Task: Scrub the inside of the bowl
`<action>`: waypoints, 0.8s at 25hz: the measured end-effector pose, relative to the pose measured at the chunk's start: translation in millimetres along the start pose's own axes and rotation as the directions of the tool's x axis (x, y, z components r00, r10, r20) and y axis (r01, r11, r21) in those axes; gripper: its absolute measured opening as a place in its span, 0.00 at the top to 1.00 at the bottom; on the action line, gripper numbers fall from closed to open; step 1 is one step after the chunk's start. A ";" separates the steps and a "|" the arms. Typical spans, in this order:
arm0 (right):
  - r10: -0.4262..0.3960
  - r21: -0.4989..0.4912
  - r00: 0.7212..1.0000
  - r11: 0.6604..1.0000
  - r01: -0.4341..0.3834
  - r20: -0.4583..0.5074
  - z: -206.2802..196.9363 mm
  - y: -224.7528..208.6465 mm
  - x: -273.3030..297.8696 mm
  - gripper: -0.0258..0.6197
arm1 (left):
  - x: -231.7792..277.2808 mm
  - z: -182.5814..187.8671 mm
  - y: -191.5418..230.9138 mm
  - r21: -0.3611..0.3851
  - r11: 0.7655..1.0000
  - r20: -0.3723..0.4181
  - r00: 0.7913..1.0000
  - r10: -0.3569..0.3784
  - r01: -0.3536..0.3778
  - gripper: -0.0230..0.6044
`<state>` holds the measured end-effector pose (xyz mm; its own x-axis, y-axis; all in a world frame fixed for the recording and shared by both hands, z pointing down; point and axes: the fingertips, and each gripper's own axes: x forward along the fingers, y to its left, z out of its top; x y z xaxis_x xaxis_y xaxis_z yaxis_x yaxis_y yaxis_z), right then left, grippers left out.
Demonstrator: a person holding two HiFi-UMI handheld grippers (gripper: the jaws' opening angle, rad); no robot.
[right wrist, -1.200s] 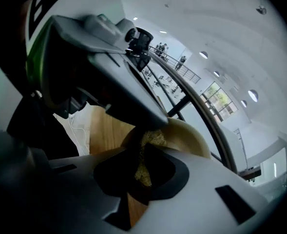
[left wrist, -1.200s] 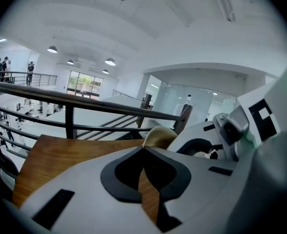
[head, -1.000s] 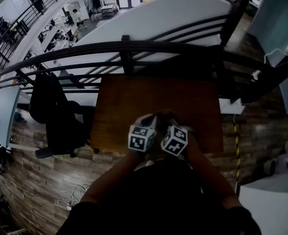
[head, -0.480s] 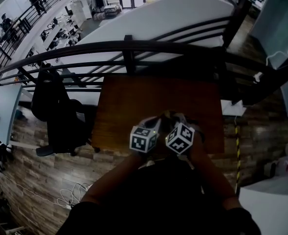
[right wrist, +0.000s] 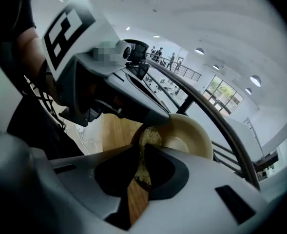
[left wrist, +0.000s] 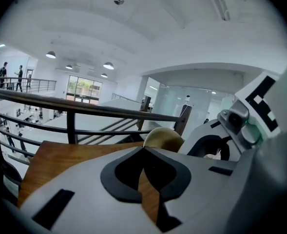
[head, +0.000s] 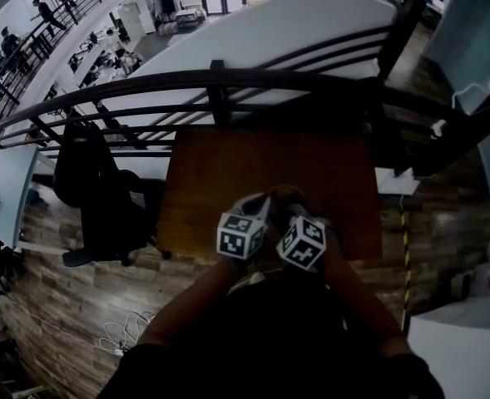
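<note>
far left: black office chair (head: 95,198) on the plank floor, white cable (head: 118,337) coiled nearer the camera. dark railing (head: 186,81) runs across behind the wooden table (head: 228,165)

left gripper (left wrist: 144,147): jaws clenched together, tips meeting right at the near rim of the bowl (left wrist: 163,137), reads as pinching that rim. table wood shows through the slot behind the tips. it points shallowly down and comes at the bowl from its left side

bowl: beige, upright on the table, close to the person's edge and roughly mid-width. in head view it is mostly covered by the two marker cubes (head: 240,235). right gripper view looks into it: inside is pale and smooth

right gripper (right wrist: 142,152): grasping a yellowish scrub pad (right wrist: 144,162), jaws pressed on it from both sides. pad sticks out past the tips, its far end at the bowl's inner wall on the near-left side, just beside where the left gripper's jaw comes over the rim. can't tell if the pad actually touches the wall. this gripper points steeply down

the two grippers sit side by side over the bowl, nearly touching in head view
</note>
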<state>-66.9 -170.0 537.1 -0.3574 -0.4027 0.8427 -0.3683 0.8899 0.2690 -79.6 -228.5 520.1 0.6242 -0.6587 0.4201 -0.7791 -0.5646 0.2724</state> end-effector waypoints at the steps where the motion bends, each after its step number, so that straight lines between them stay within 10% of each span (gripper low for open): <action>1: 0.025 0.021 1.000 0.999 -0.025 0.008 0.1 2.4 -3.2 0.89 | -0.7 0.6 1.2 0.008 1.000 0.001 1.000 0.008 -0.008 0.96; 11: 0.024 0.155 0.981 0.986 -0.055 0.195 6.2 -5.1 -58.4 0.89 | -0.8 -5.2 28.8 -0.228 0.970 0.039 0.997 -0.074 0.081 0.96; 16: -0.087 0.225 0.955 0.974 0.021 0.284 -2.3 -35.2 -101.3 0.89 | -4.7 -9.8 27.8 -0.414 0.885 0.080 0.977 -0.197 0.212 0.96; 20: -0.108 0.301 0.920 0.954 -0.011 0.377 -2.6 -41.9 -121.4 0.89 | -9.2 -2.6 12.9 -0.522 0.766 0.182 0.927 -0.329 0.374 0.96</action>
<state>-5.9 -157.8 424.8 -0.6122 -0.5473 0.5707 -0.6054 0.7887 0.1069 -95.6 -228.5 522.0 0.8451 -0.5153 0.1422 -0.3935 -0.4196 0.8180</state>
